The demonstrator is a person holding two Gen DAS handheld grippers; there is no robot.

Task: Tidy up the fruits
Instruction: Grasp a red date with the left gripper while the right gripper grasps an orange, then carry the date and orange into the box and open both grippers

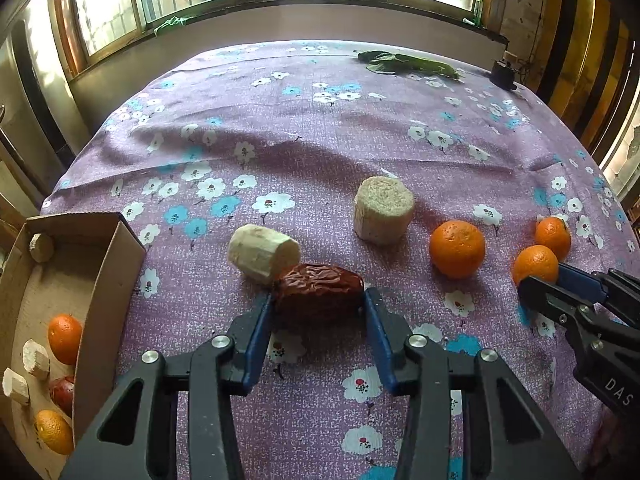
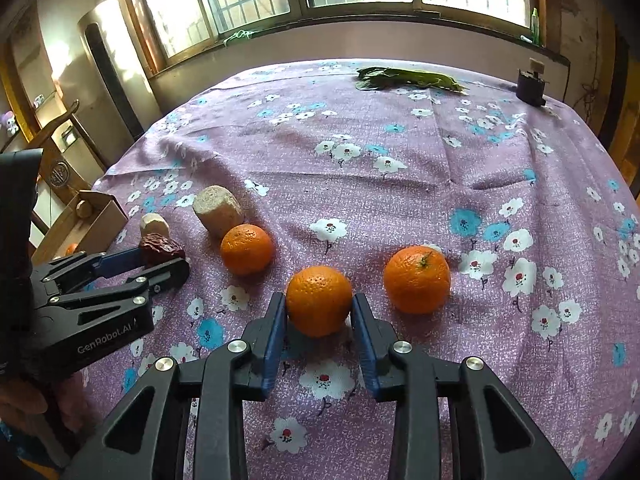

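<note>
Windows ran along the far wall behind a table [image 2: 500, 200] draped in purple cloth with white and blue flowers. At its far edge I noted a bunch of green leaves [image 2: 408, 78], and a small dark object [image 2: 530, 88] by the far right corner.

At the left edge sat an open cardboard box [image 1: 108, 276], already holding oranges, pale chunks and a dark red fruit.

My left gripper [image 1: 319, 306] was clamped on a wrinkled red date [image 1: 319, 286], blue pads pressed to both its ends. The date touched a pale peeled chunk [image 1: 262, 252] just behind it. A second pale cylinder [image 1: 383, 216] stood upright farther back, apart from both.

My right gripper [image 2: 319, 316] was closed on the middle orange [image 2: 319, 300], pads against its two sides, with the fruit resting on the cloth. One orange [image 2: 417, 279] lay just right of it, stem up; another [image 2: 247, 249] lay to its left, beside the upright cylinder.

Both held fruits sat towards the near edge.
</note>
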